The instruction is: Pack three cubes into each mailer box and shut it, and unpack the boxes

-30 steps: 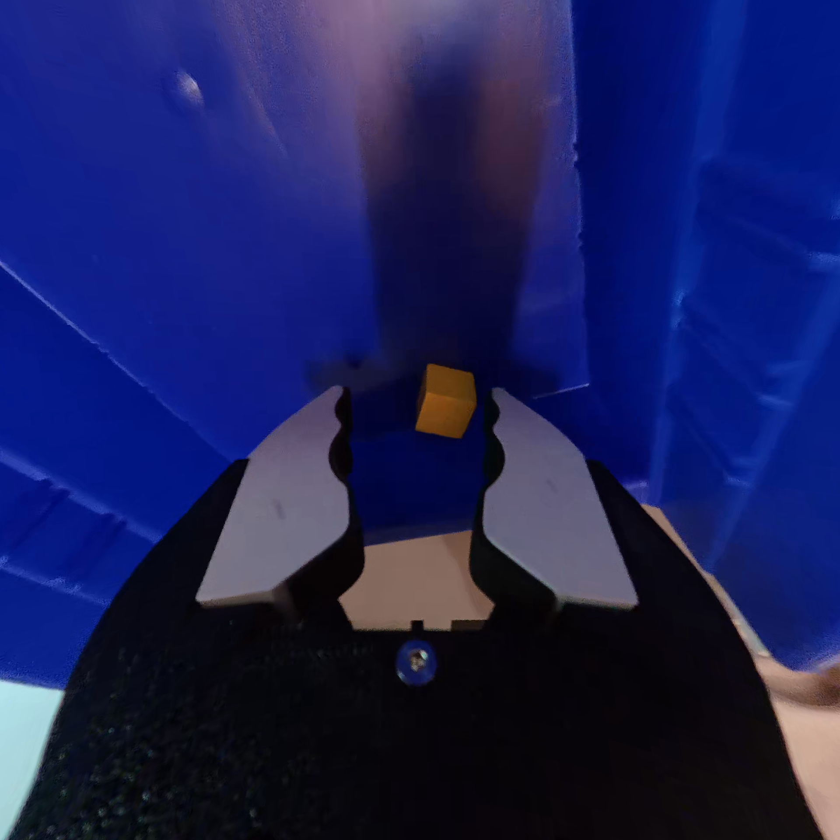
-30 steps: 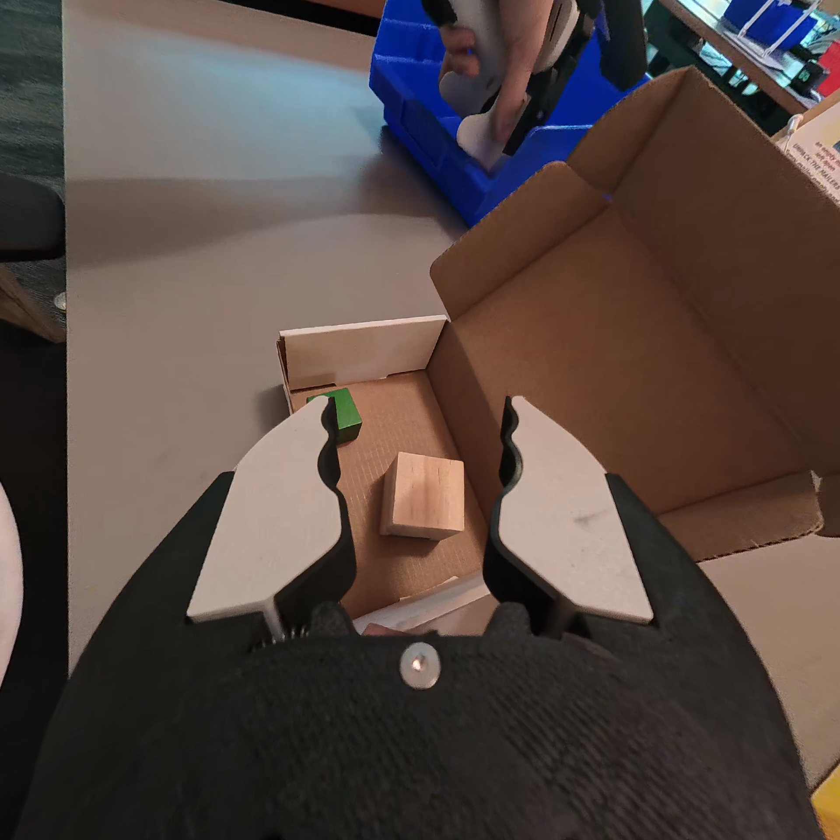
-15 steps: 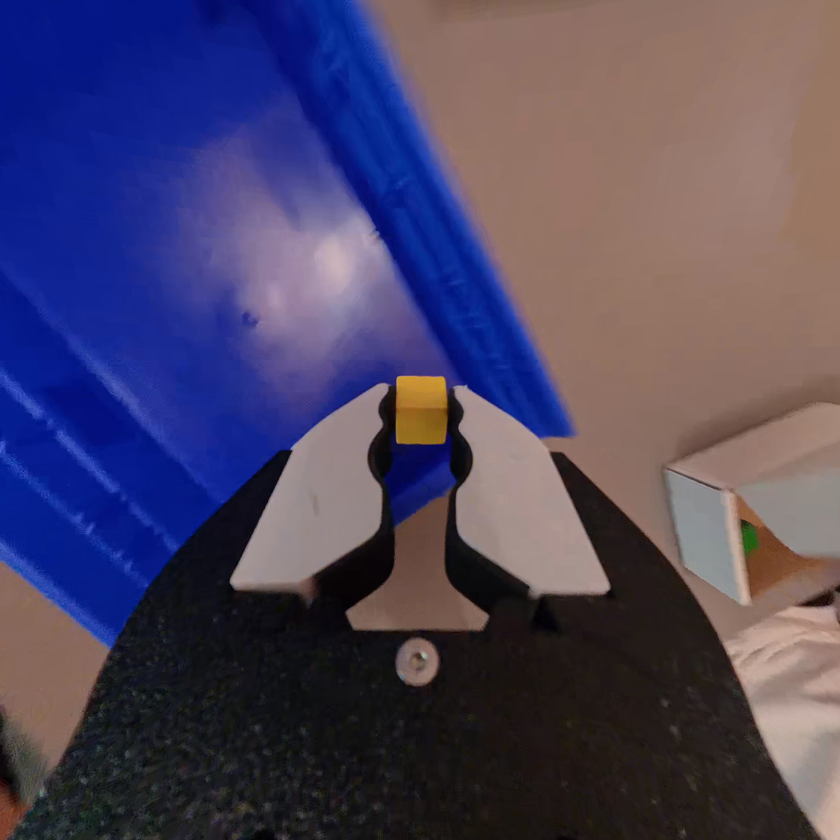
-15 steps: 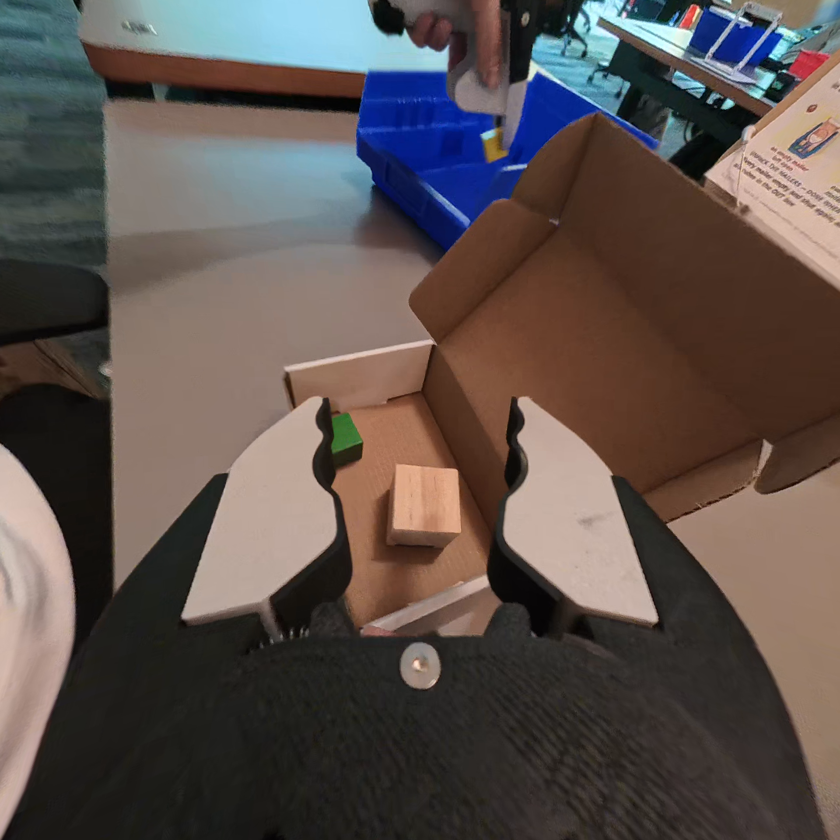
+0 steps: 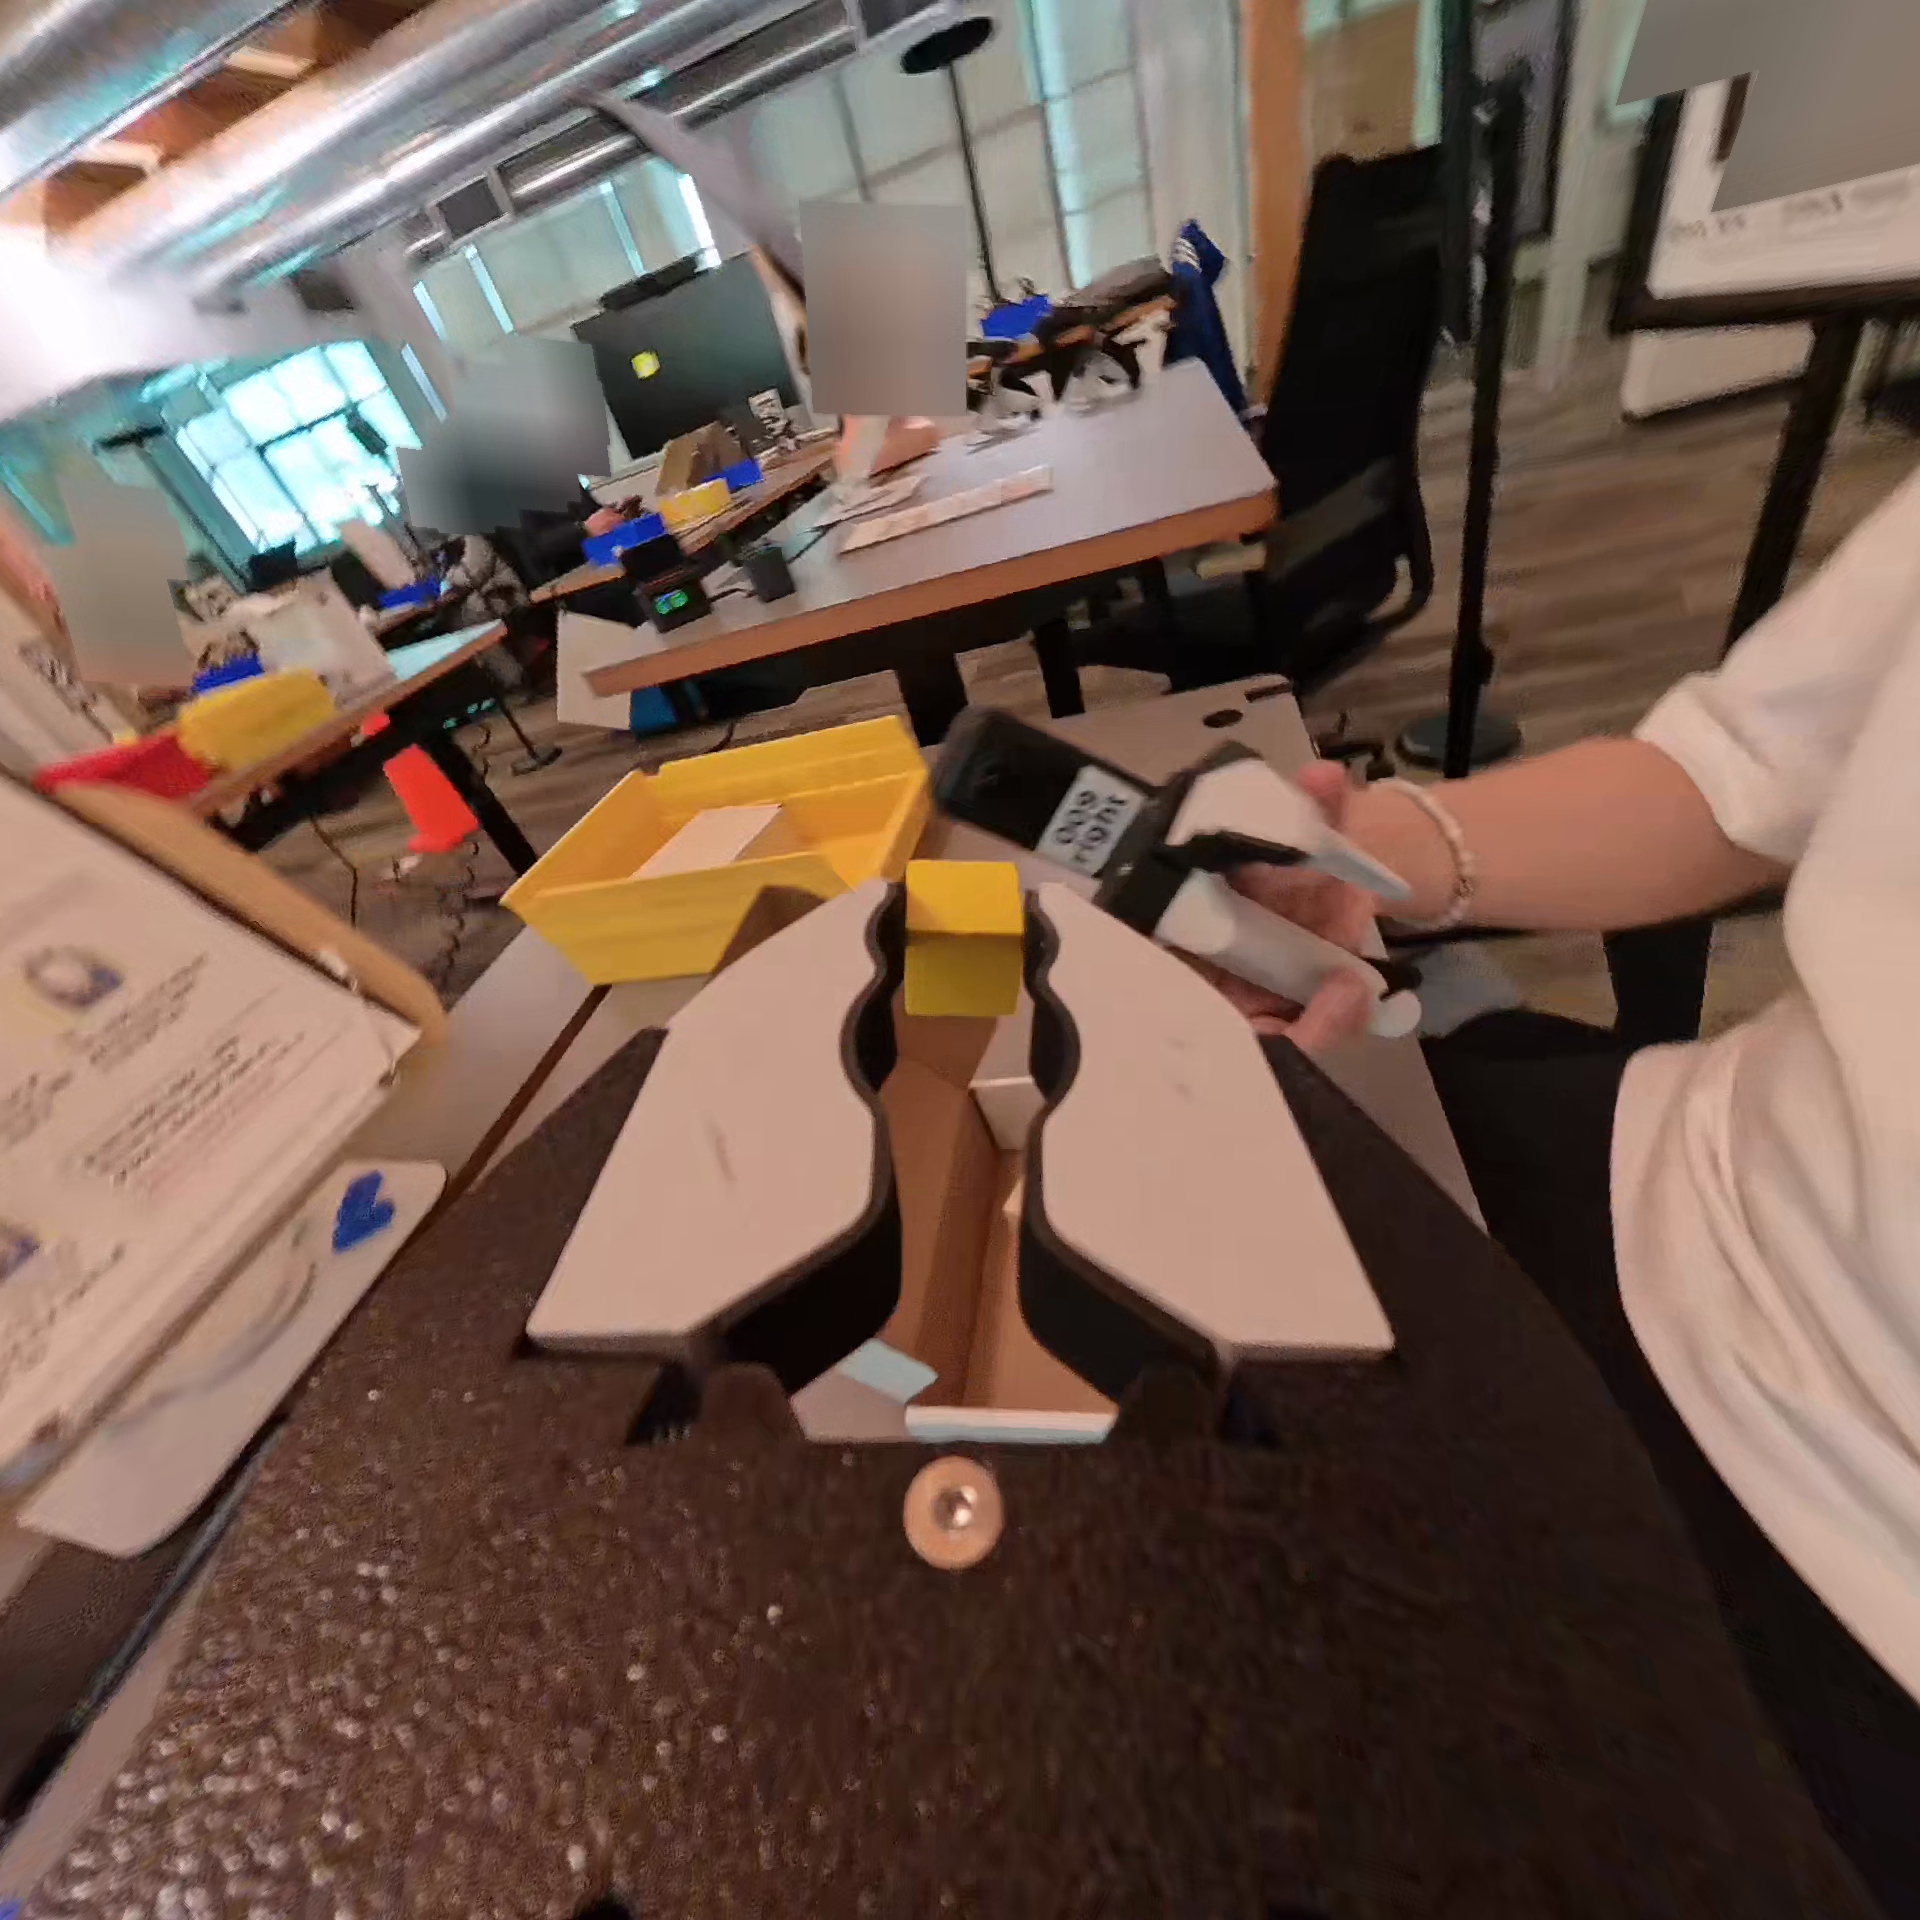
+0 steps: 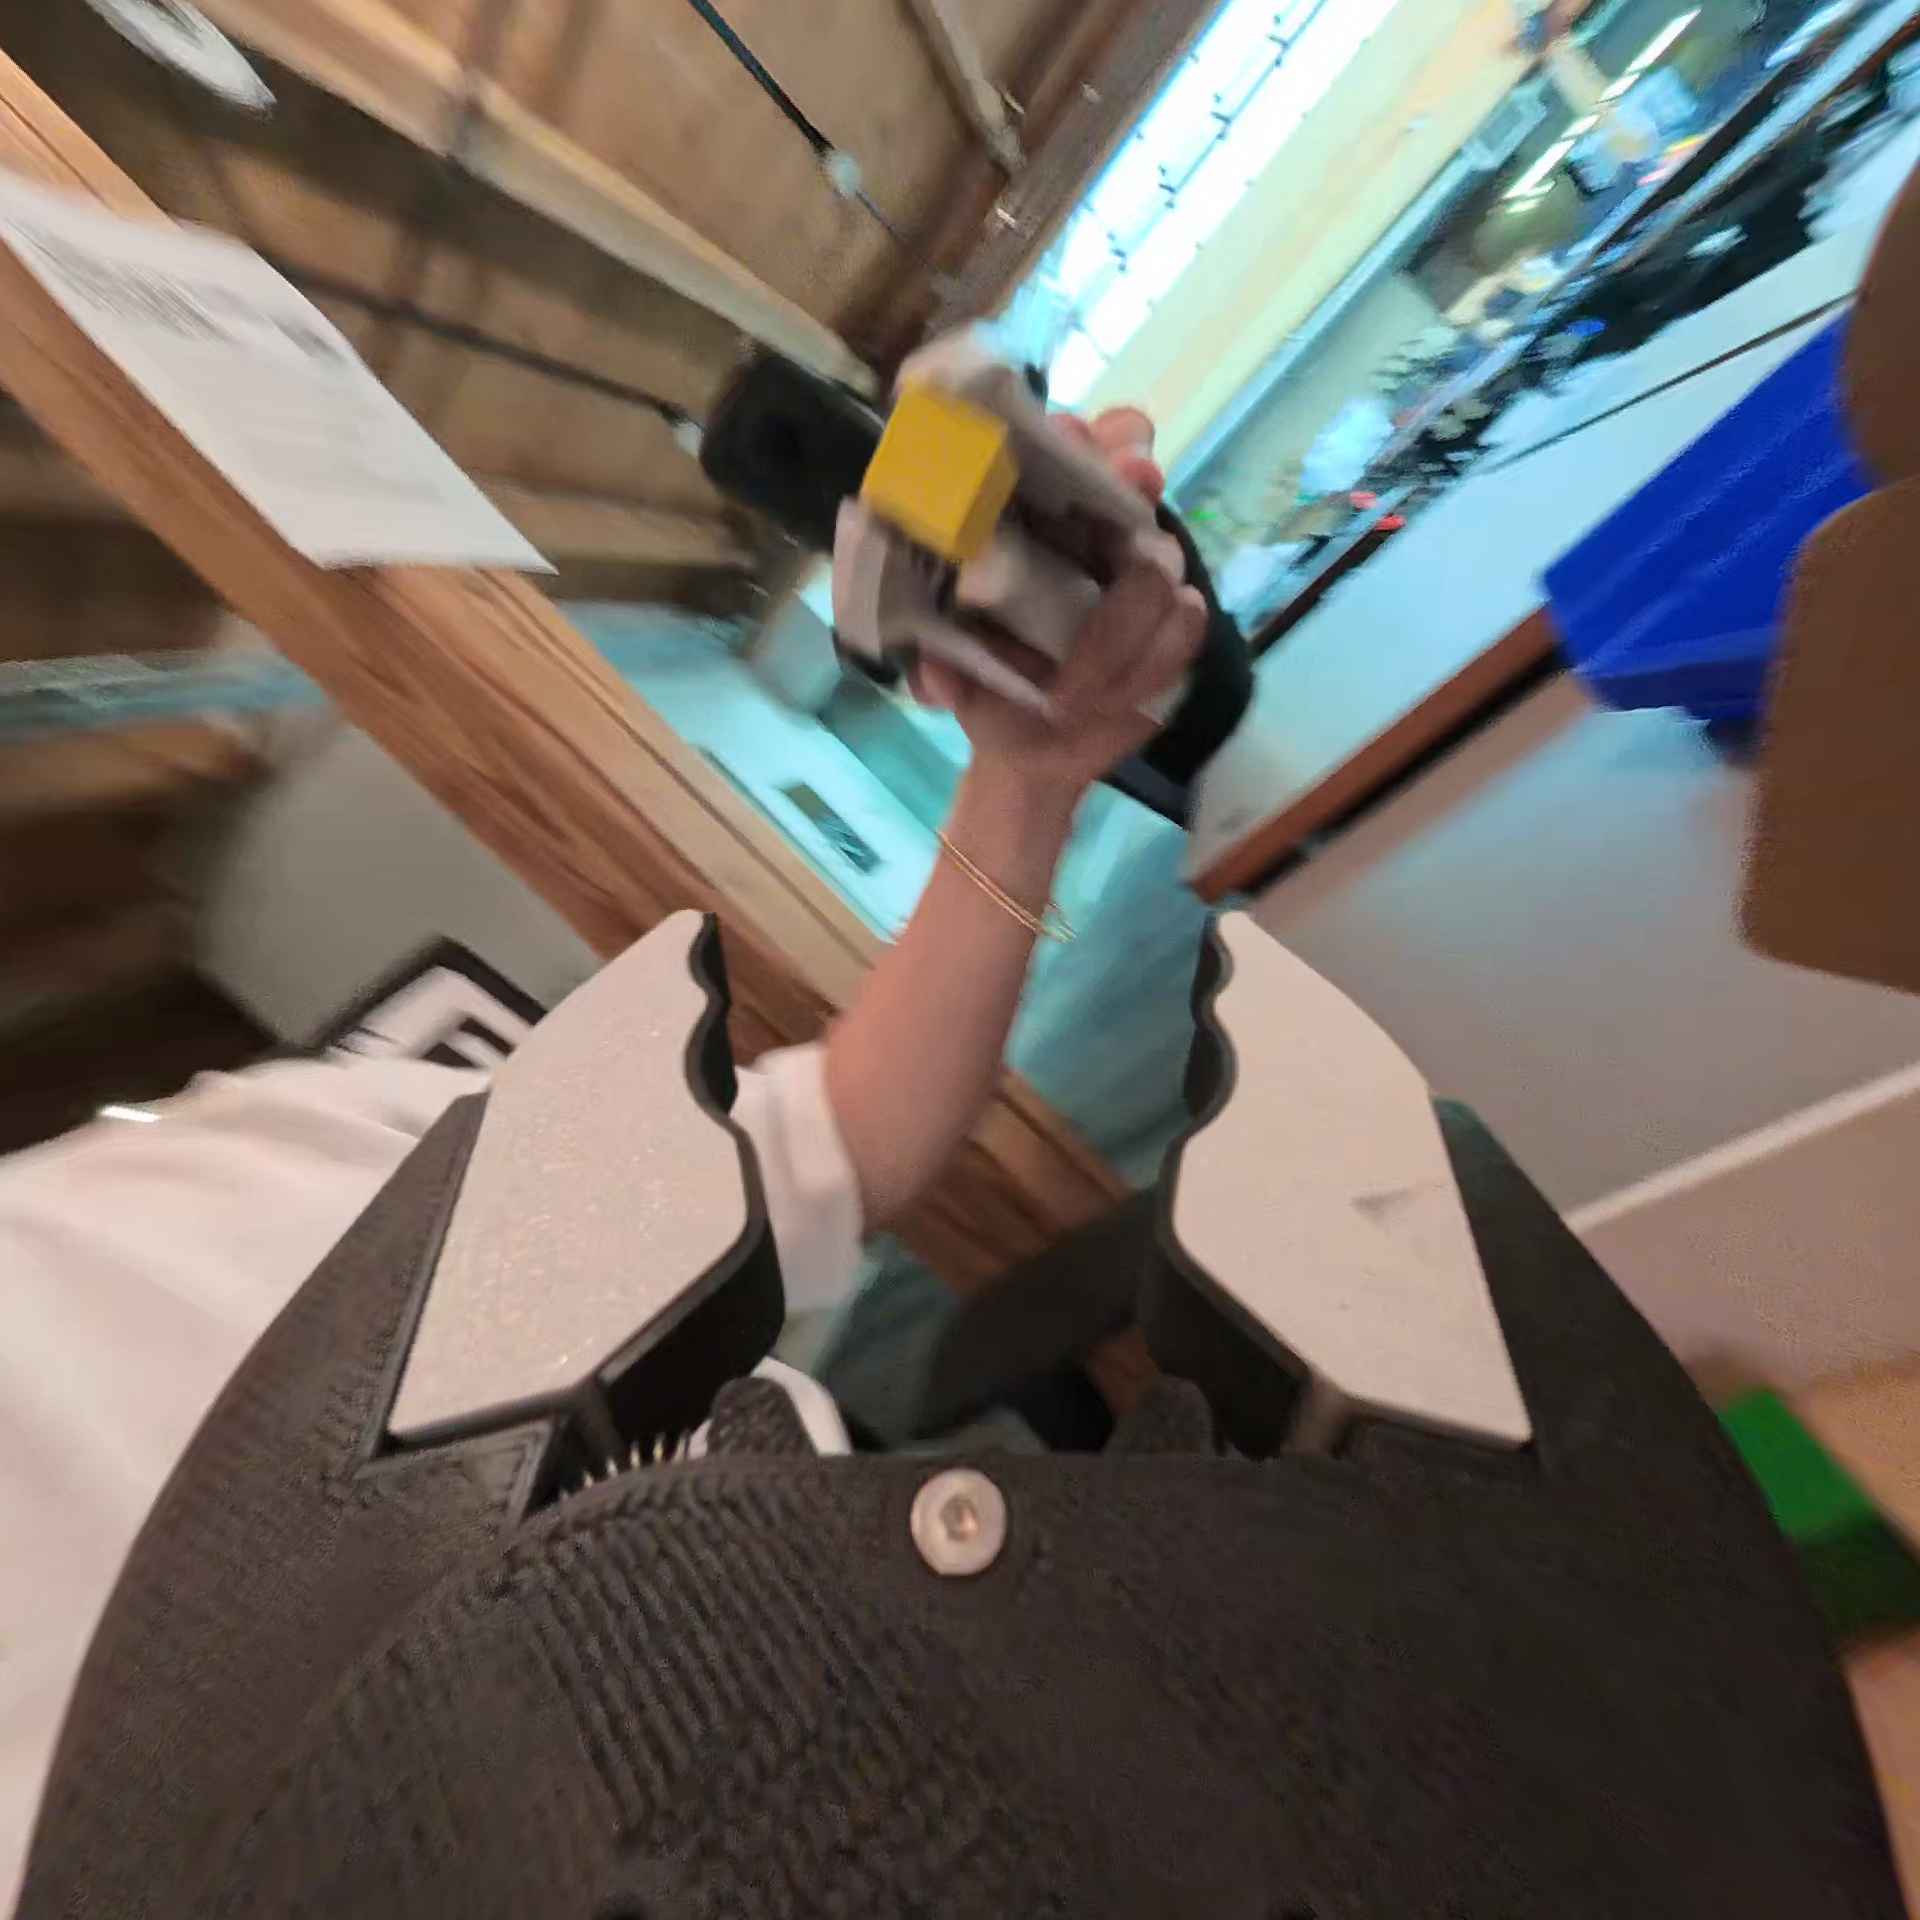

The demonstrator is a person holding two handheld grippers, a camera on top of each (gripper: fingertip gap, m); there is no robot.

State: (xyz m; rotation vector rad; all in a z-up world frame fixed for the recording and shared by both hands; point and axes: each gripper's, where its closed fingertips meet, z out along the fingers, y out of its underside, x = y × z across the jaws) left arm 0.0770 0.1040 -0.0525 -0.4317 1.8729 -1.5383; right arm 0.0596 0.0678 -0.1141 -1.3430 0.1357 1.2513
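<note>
My left gripper (image 5: 958,906) is shut on a yellow cube (image 5: 961,951) and holds it in the air over the open cardboard mailer box (image 5: 945,1195), whose inside shows between the fingers. My right gripper (image 6: 961,935) is open and empty, tilted up and pointing away from the box. In the right wrist view the left gripper (image 6: 935,551) shows farther off in a hand, with the yellow cube (image 6: 940,478) at its tip. A green cube (image 6: 1787,1455) lies at the lower right edge. The box's brown flap (image 6: 1849,727) stands at the right. The wooden cube is hidden.
A yellow bin (image 5: 727,862) with a flat white box in it stands beyond the mailer box. A blue bin (image 6: 1714,582) sits on the table at the right. A paper sign on a board (image 5: 156,1091) stands at the left. The person's arm and white sleeve (image 5: 1766,1039) are at the right.
My left gripper has closed on the yellow cube, lifted it out of the blue bin and carried it over the mailer box. My right gripper has swung up off the box, still open.
</note>
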